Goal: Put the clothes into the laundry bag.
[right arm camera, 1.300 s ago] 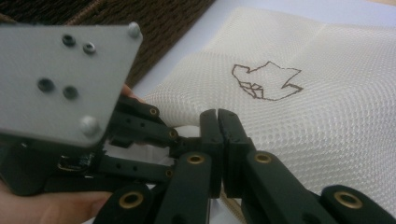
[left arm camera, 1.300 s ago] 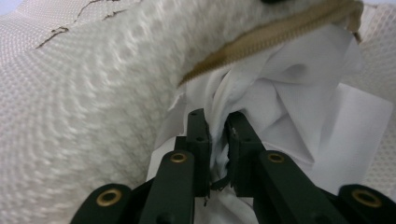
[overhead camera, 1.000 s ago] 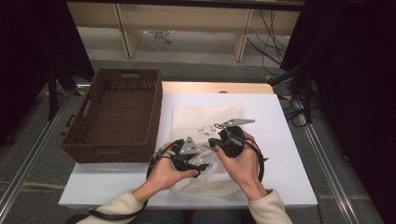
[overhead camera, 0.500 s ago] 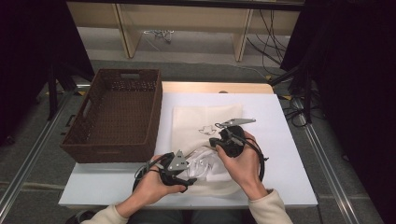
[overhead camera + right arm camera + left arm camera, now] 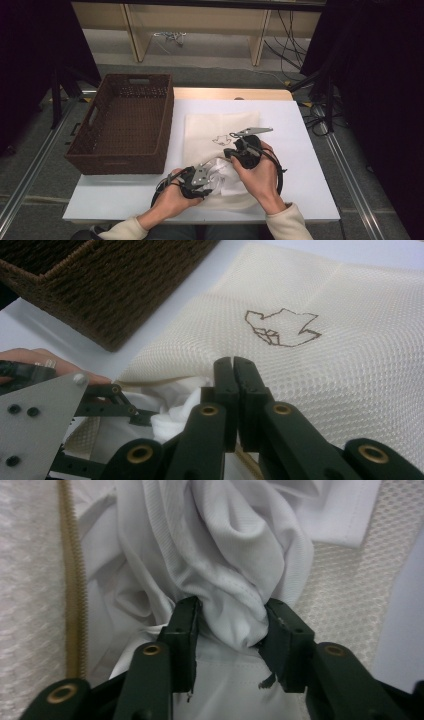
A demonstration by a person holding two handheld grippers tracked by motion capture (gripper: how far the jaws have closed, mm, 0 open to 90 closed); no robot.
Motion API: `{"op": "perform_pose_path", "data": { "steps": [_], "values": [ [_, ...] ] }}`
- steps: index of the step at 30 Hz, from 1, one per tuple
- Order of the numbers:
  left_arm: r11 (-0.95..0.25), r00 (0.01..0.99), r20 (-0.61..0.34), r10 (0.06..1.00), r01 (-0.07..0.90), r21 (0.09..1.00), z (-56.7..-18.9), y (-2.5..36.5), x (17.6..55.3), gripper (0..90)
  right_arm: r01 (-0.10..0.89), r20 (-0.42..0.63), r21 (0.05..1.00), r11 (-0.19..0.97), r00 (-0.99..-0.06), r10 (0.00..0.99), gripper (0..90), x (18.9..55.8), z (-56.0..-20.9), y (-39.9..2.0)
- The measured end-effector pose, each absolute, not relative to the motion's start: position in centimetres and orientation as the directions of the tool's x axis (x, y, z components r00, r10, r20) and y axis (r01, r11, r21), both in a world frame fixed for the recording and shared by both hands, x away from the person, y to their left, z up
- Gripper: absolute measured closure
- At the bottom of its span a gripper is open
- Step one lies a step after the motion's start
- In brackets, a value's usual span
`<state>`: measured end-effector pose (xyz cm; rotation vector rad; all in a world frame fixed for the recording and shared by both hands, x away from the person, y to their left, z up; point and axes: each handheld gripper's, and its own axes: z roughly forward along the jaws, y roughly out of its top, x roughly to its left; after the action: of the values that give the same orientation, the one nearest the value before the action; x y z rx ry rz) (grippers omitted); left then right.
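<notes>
Two grippers work at the near edge of the table (image 5: pixel 125 200), where a cream mesh laundry bag (image 5: pixel 220 132) lies flat from the table's middle toward the near edge, its printed outline figure (image 5: pixel 282 327) facing up. The left gripper (image 5: pixel 230 630) has its jaws around a bunched fold of the white garment (image 5: pixel 225 555), which spills out of the bag's open mouth beside the brown zipper (image 5: pixel 75 580); the jaws have just been closing, and both pads now press into the cloth from either side, so they are clamped on it. In the high view the left gripper (image 5: pixel 200 182) sits low over the white cloth near the near edge, with the hand behind it. The right gripper (image 5: pixel 233 365) has its jaws together; their tips lie at the edge of the mesh just above the garment, and whether a layer of mesh is pinched between them cannot be told. In the high view the right gripper (image 5: pixel 235 150) rests on the bag just beyond the left one. A dark woven basket (image 5: pixel 100 150) stands at the left edge of the table, well apart from the garment.
</notes>
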<state>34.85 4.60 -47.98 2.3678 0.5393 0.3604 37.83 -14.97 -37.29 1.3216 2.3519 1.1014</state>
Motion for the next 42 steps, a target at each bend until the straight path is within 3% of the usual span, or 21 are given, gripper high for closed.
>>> {"op": "perform_pose_path", "data": {
  "steps": [14,20,25,42],
  "values": [
    [-0.64,0.844,0.055,0.533,0.361,0.678,-47.7,4.6,35.4,85.7,0.646,0.164,0.698,0.308,-0.563,0.81,90.0,37.8,-37.3,-14.9],
    [-0.563,0.839,0.005,0.545,0.362,0.743,-46.2,4.6,35.2,86.9,0.657,0.17,0.693,0.296,-0.548,0.819,90.0,37.7,-37.4,-14.8],
    [-0.455,0.825,-0.101,0.557,0.404,0.794,-45.2,4.2,35.1,86.9,0.64,0.157,0.705,0.305,-0.561,0.813,90.0,37.8,-37.3,-14.9],
    [-0.43,0.777,-0.086,0.624,0.433,0.792,-46.2,2.7,38.6,86.6,0.625,0.147,0.713,0.317,-0.576,0.804,90.0,37.5,-37.1,-14.7]
  ]
}}
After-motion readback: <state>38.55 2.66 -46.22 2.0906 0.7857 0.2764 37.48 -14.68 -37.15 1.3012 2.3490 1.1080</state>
